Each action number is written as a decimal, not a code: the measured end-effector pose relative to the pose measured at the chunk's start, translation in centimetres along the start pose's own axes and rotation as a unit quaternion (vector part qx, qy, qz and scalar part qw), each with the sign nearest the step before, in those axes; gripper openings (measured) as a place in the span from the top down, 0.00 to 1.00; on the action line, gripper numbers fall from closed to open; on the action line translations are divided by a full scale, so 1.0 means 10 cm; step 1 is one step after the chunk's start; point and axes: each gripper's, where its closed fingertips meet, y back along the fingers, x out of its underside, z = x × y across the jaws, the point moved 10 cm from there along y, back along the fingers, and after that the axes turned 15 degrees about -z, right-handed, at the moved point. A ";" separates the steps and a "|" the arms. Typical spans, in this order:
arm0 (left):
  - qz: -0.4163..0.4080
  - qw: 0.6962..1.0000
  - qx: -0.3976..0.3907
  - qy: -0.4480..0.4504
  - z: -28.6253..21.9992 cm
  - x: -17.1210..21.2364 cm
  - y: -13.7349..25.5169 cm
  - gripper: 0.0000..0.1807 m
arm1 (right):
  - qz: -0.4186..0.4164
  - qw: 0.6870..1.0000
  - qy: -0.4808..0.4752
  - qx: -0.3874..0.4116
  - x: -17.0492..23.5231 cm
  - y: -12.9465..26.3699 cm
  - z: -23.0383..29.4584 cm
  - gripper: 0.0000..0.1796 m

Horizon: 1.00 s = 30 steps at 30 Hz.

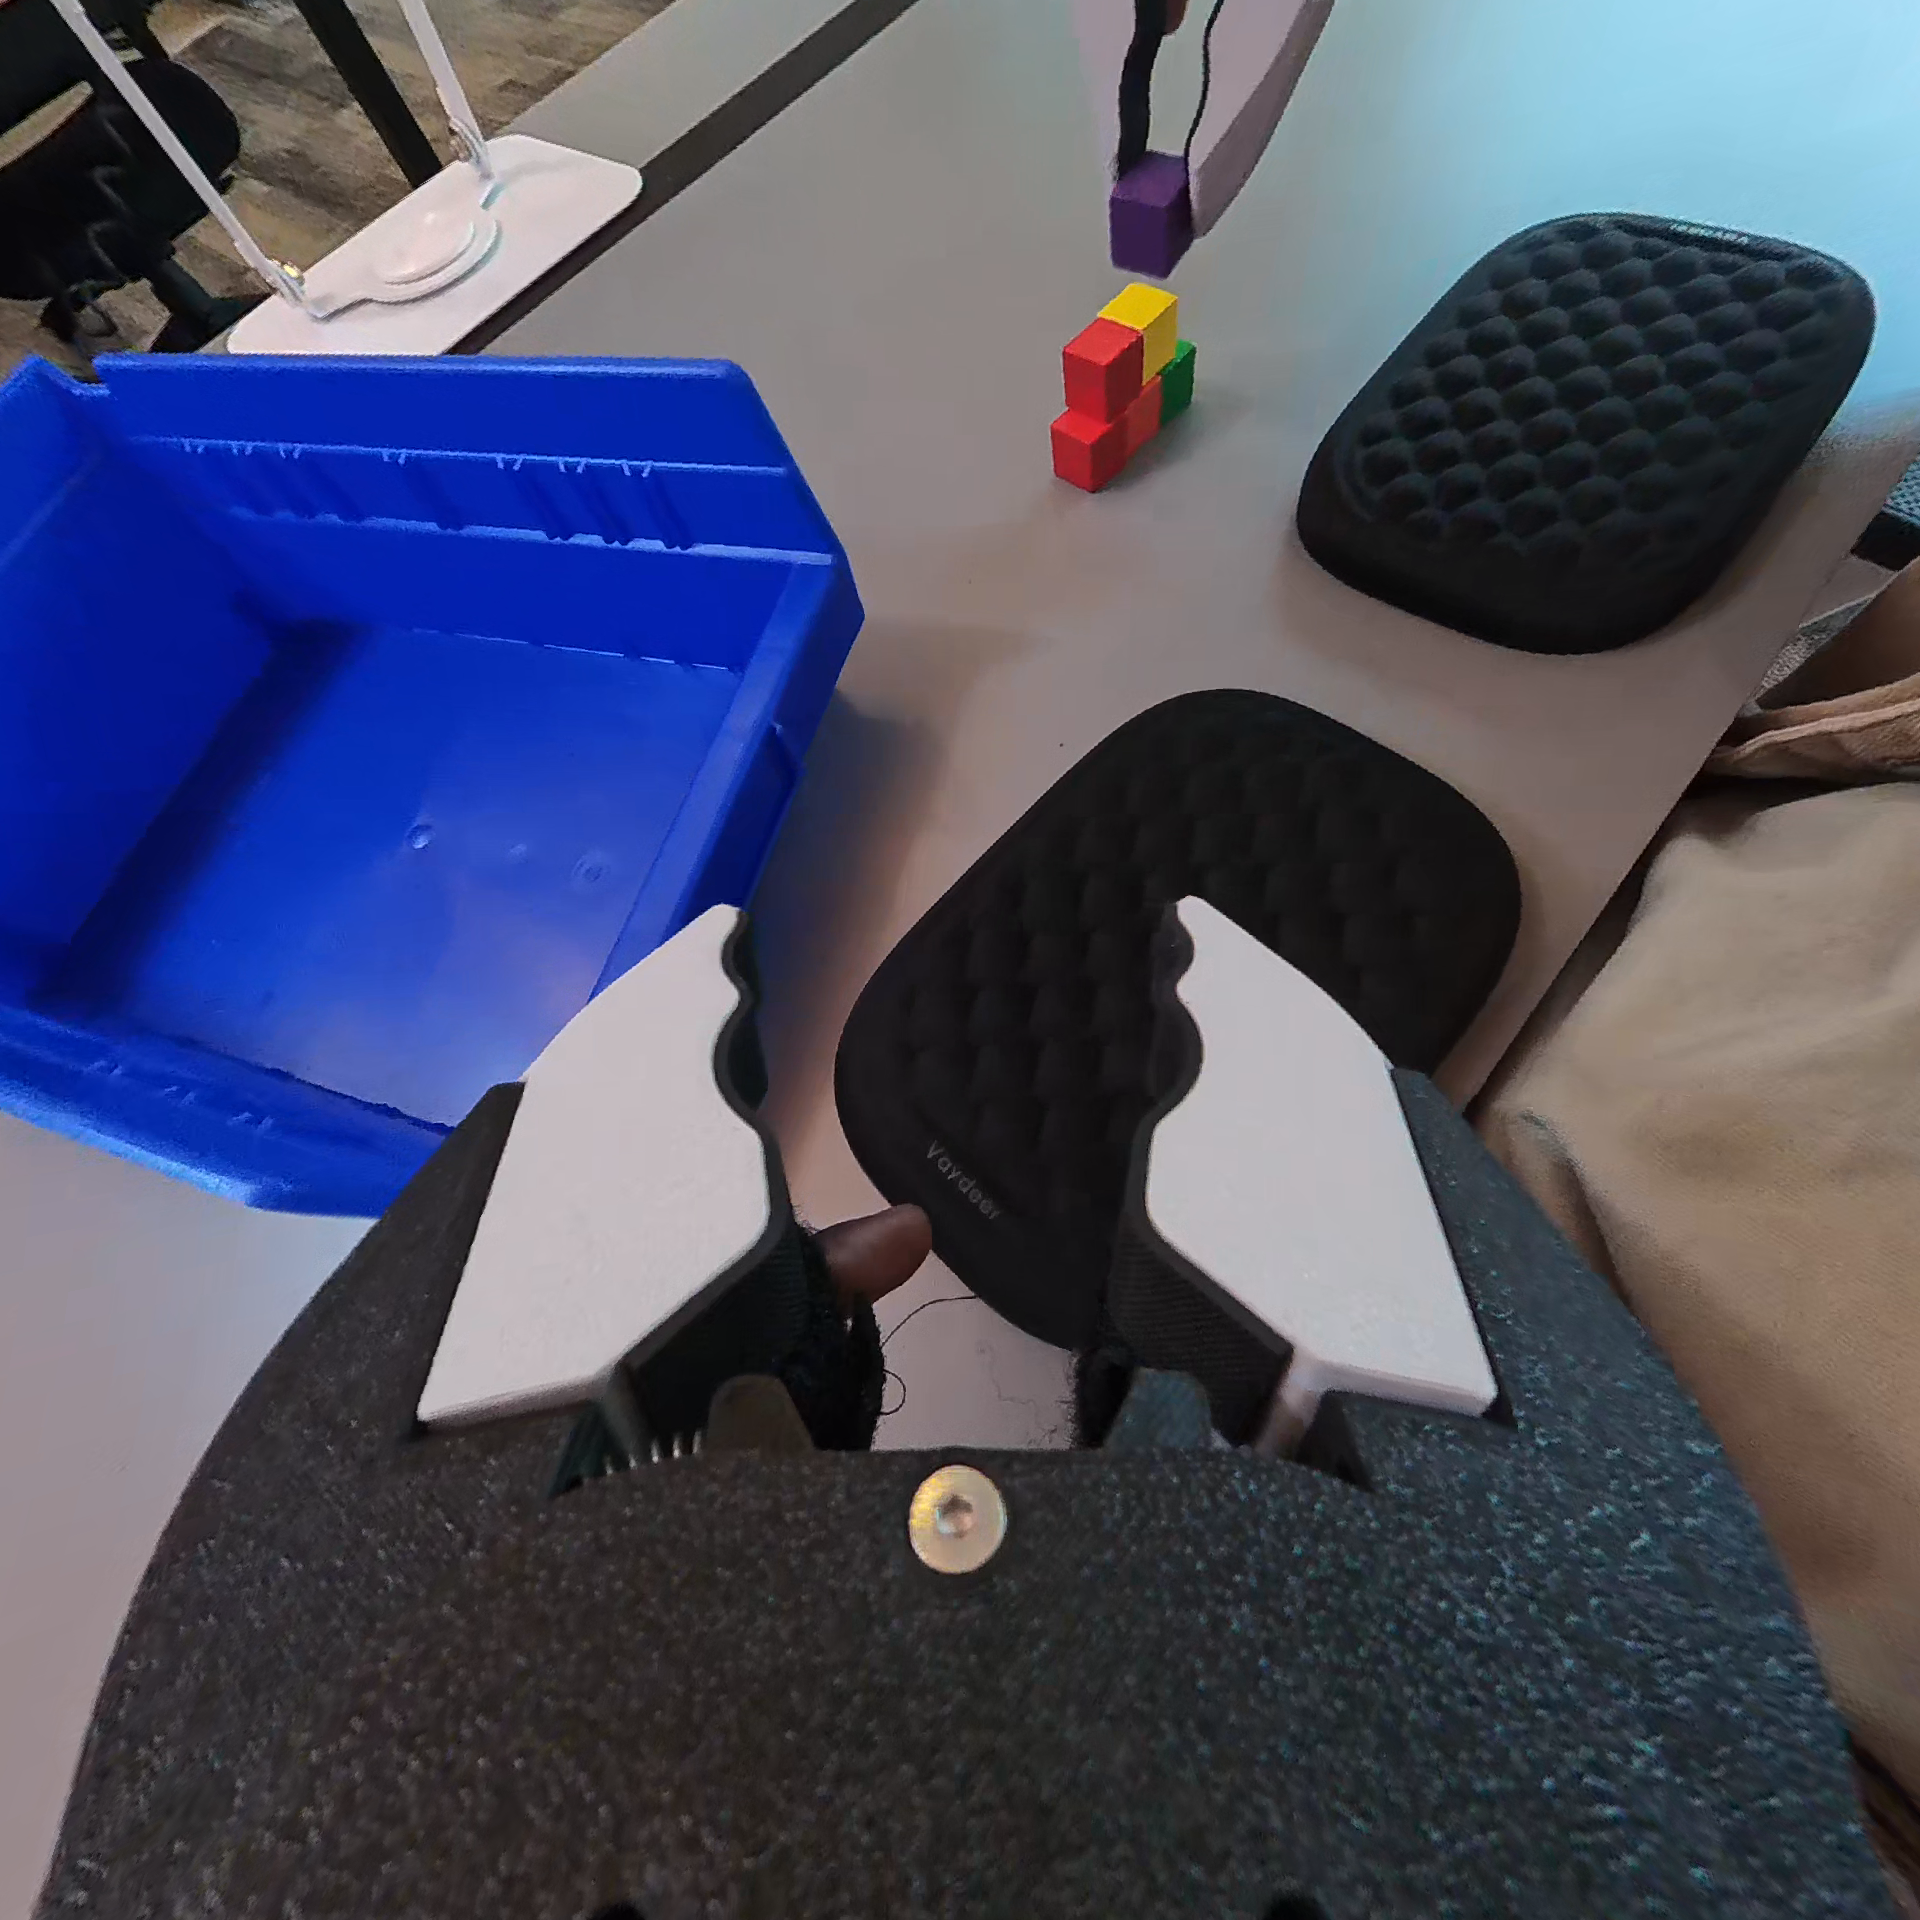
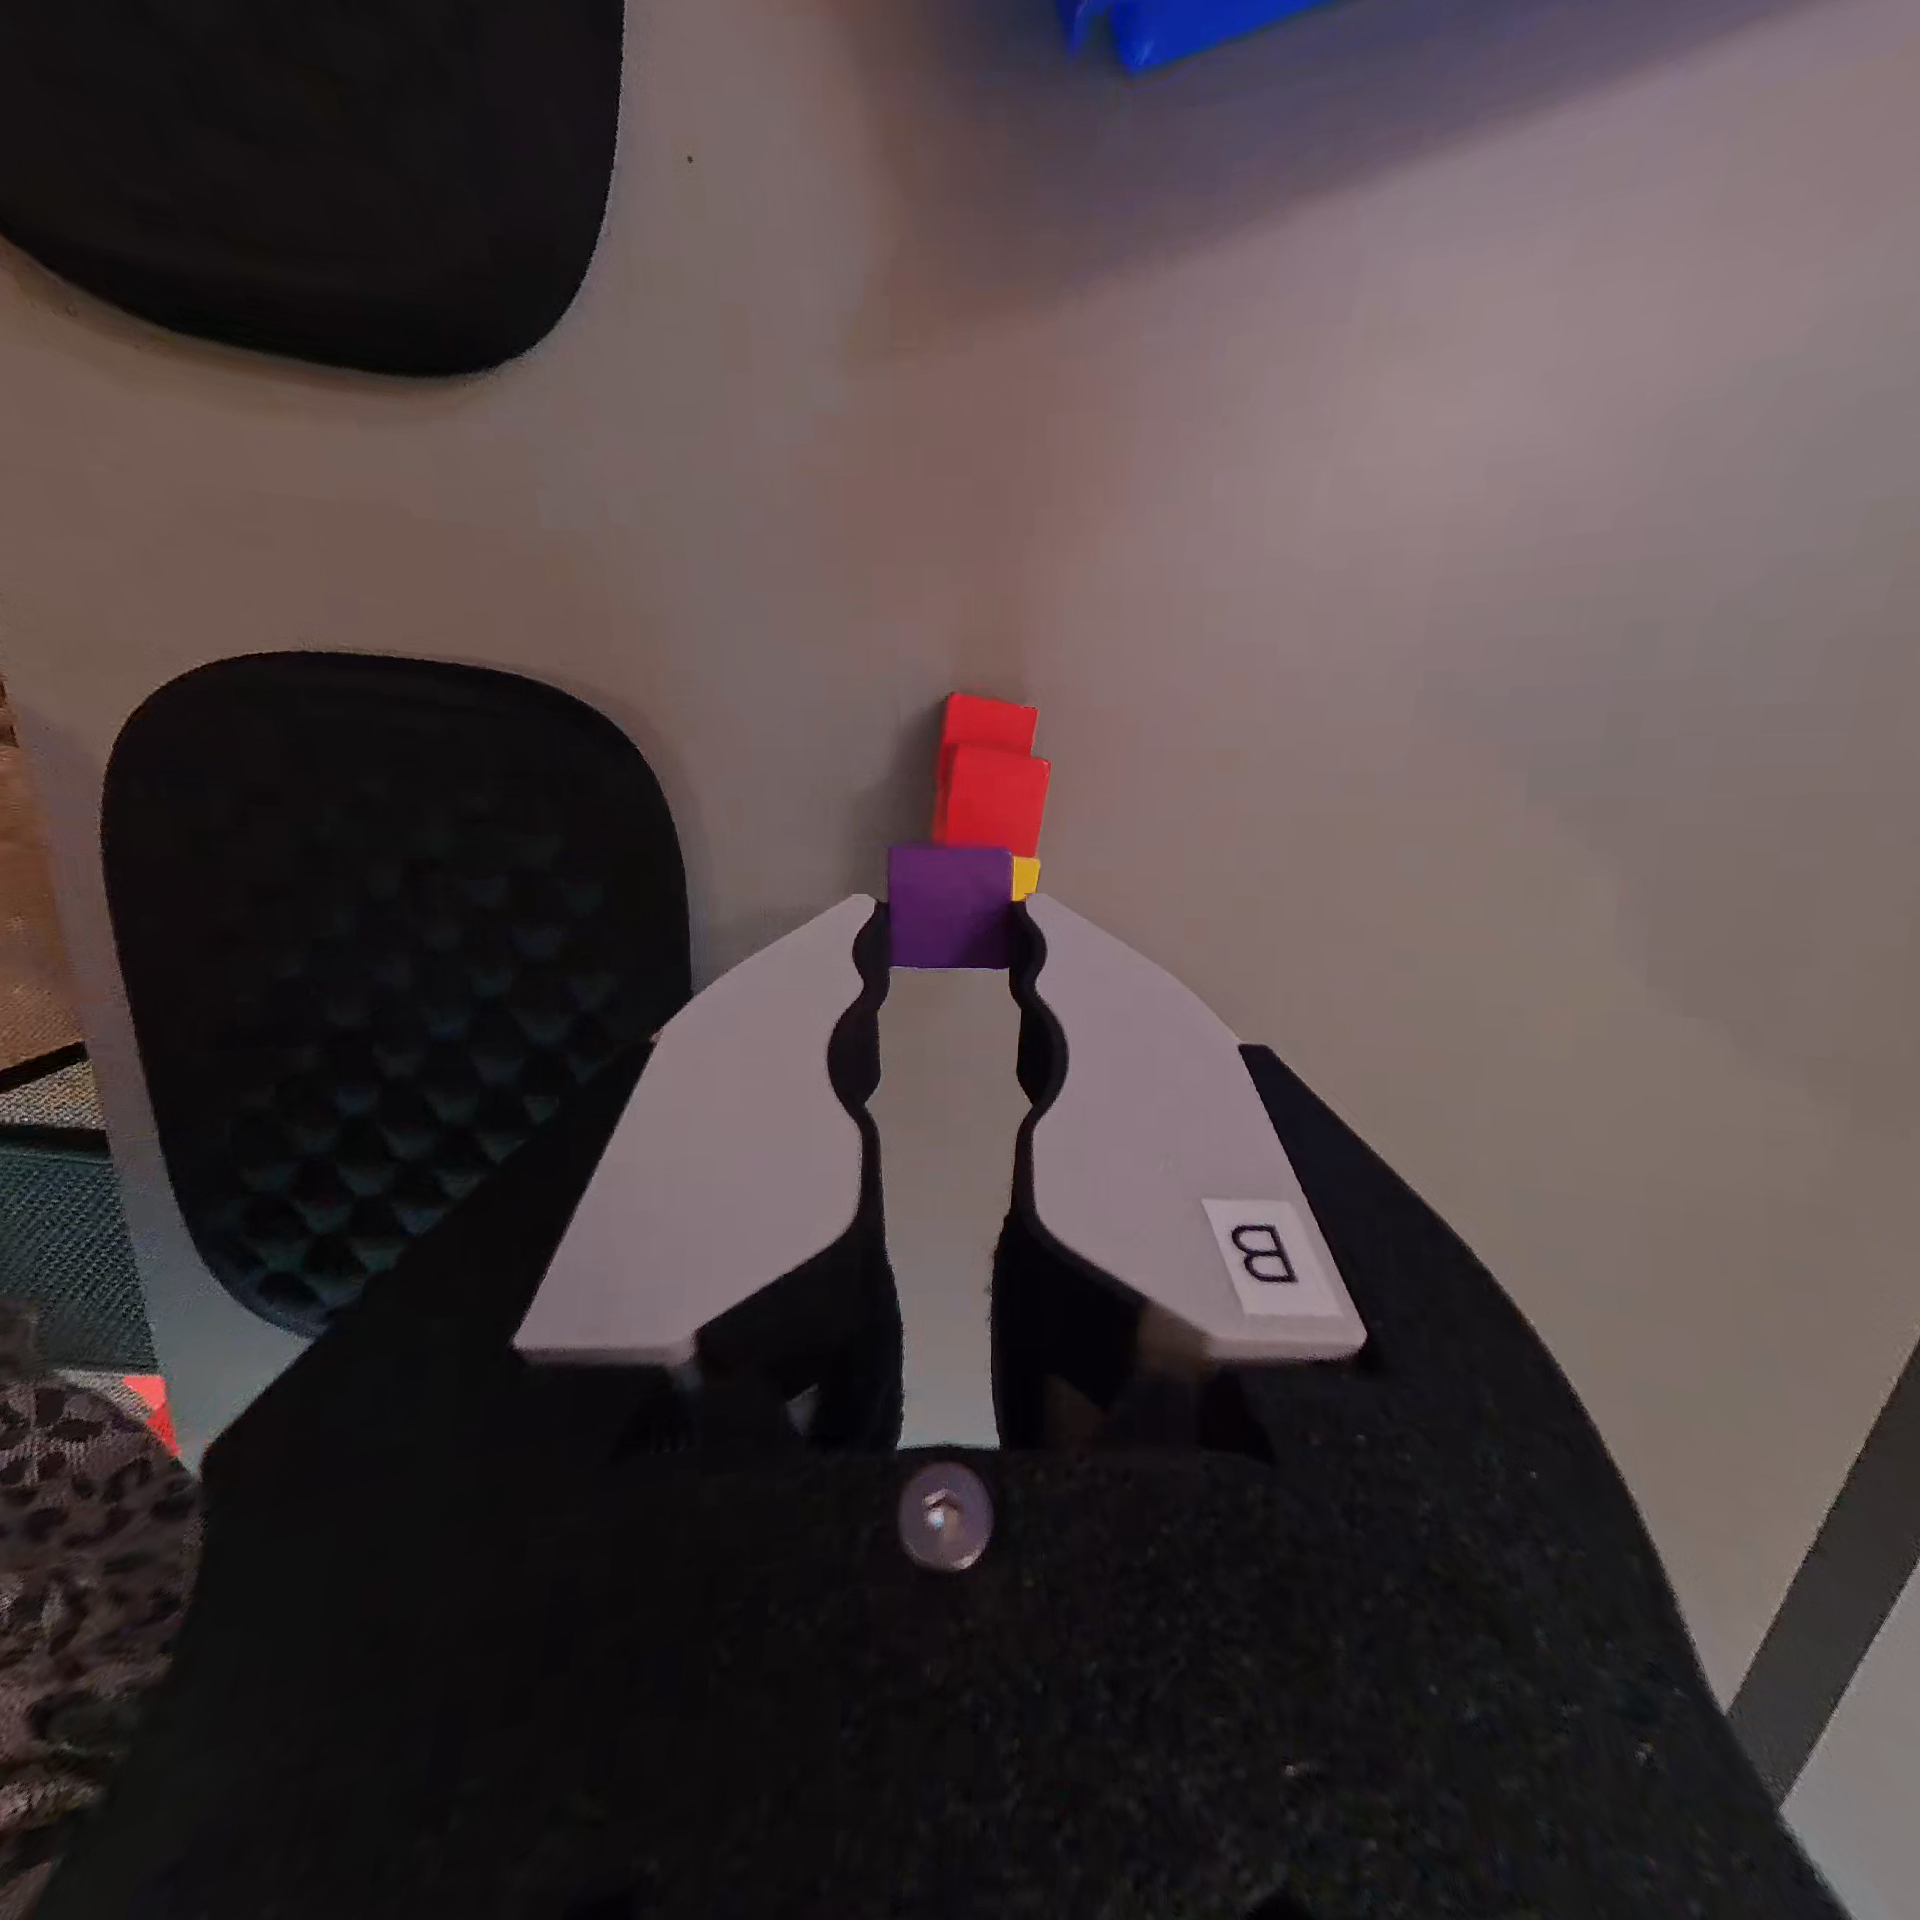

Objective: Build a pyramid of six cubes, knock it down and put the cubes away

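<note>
Empty blue plastic bin (image 1: 416, 748) at near left awaits the put-away; five-cube stack of small painted wooden cubes (image 1: 1127, 390) stands far on the grey table (image 1: 935, 260); right gripper (image 2: 951, 925) clamps the sixth, purple wooden cube (image 2: 949, 904) just above it, capping judged imminent; left gripper (image 1: 956, 925) wide, empty.

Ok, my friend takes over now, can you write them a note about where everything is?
Right claw: shut on purple cube, held just above the stack.
Left claw: open, empty, over a black pad beside the blue bin.
Done: five cubes stacked, two rows.
Left: set purple on top, knock it down, put all six in the bin, which looks empty.
</note>
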 end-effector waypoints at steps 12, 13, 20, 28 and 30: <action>0.005 1.000 -0.002 0.003 0.00 0.03 -0.01 0.59 | -0.017 0.999 -0.036 0.005 0.12 -0.13 -0.09 0.88; 0.005 1.000 -0.002 0.003 -0.01 0.03 -0.01 0.59 | -0.021 0.999 -0.039 0.006 0.12 -0.13 -0.09 0.88; 0.007 1.000 -0.001 0.003 0.00 0.03 -0.02 0.59 | -0.026 0.998 -0.050 0.014 0.14 -0.17 -0.08 0.88; 0.002 1.000 -0.003 0.003 0.01 0.04 -0.01 0.59 | -0.066 0.994 -0.062 0.053 0.14 -0.06 -0.03 0.76; 0.000 1.000 -0.004 0.006 0.02 0.04 -0.01 0.59 | -0.103 0.988 -0.076 0.088 0.14 0.03 0.06 0.71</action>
